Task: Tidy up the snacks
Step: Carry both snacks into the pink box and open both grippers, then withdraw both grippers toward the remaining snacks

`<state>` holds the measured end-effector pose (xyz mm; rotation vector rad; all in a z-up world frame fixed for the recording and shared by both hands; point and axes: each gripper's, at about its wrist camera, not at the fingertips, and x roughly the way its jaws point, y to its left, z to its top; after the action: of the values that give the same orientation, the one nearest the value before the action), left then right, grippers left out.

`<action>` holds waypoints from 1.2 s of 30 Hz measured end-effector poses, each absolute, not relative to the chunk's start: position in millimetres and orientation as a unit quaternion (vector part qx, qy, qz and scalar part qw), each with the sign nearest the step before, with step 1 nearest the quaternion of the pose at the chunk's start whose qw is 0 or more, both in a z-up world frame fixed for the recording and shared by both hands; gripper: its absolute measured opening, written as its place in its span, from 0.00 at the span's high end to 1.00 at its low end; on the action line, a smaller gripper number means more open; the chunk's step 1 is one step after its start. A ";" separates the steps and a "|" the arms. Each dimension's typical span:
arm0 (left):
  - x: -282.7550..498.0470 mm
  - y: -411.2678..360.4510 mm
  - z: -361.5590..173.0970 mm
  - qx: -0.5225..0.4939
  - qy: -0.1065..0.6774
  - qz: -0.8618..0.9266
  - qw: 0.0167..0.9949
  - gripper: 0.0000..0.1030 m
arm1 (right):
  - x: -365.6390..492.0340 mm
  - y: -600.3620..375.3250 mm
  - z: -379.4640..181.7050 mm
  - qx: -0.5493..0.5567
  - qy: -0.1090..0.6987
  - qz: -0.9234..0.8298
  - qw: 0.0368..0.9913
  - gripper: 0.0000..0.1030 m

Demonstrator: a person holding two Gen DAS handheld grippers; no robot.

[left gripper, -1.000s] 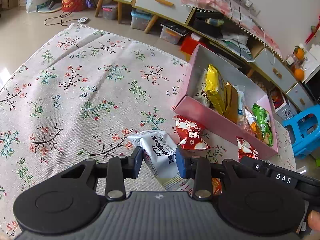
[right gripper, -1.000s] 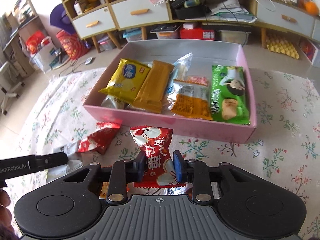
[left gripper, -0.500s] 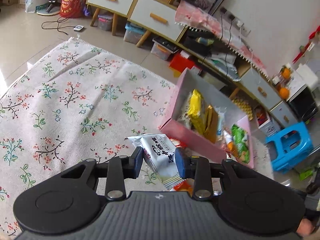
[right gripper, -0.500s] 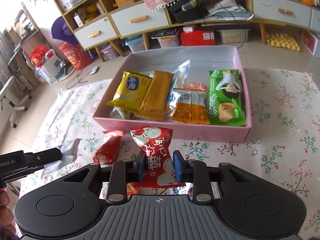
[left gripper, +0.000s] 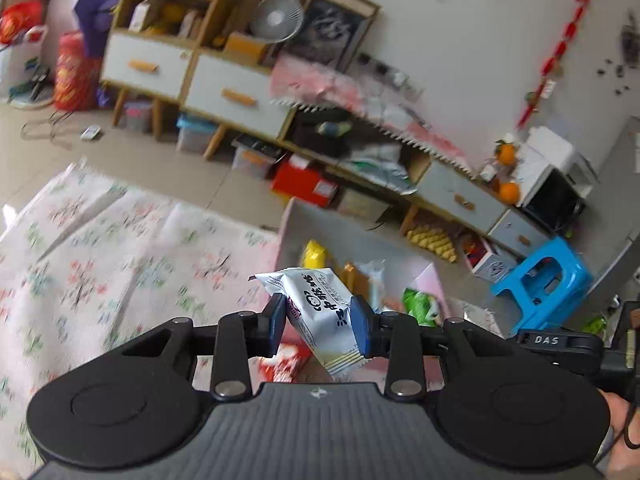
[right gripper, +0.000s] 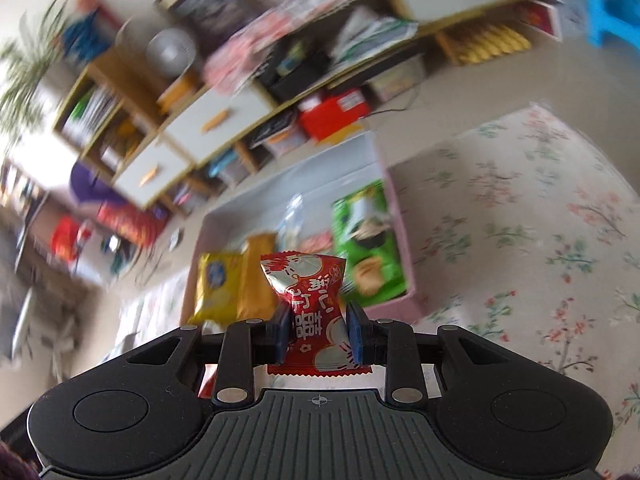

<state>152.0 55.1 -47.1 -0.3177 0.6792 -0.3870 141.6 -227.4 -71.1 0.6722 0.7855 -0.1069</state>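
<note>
Fingers of the left gripper (left gripper: 318,330) clench a white crinkled snack packet (left gripper: 320,316), held in the air before the pink cardboard box (left gripper: 289,229). The right gripper (right gripper: 319,333) pinches a red foil snack packet (right gripper: 314,312) near that box's front wall.

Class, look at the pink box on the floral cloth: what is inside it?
Inside the pink box: a green packet, a yellow packet, an orange-brown one and a clear wrapper. The red snack hides the middle.

Red packet (right gripper: 310,304), pink box (right gripper: 402,232).
</note>
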 end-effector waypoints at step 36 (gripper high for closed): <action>195.8 3.8 -28.2 -0.086 0.359 -0.177 0.912 0.52 | 174.9 -228.6 -44.7 0.332 0.347 -0.045 0.876 0.31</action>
<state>195.8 3.8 -28.2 -0.1778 0.7393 -0.3652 174.9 -228.6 -44.7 0.6935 0.7239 -0.0937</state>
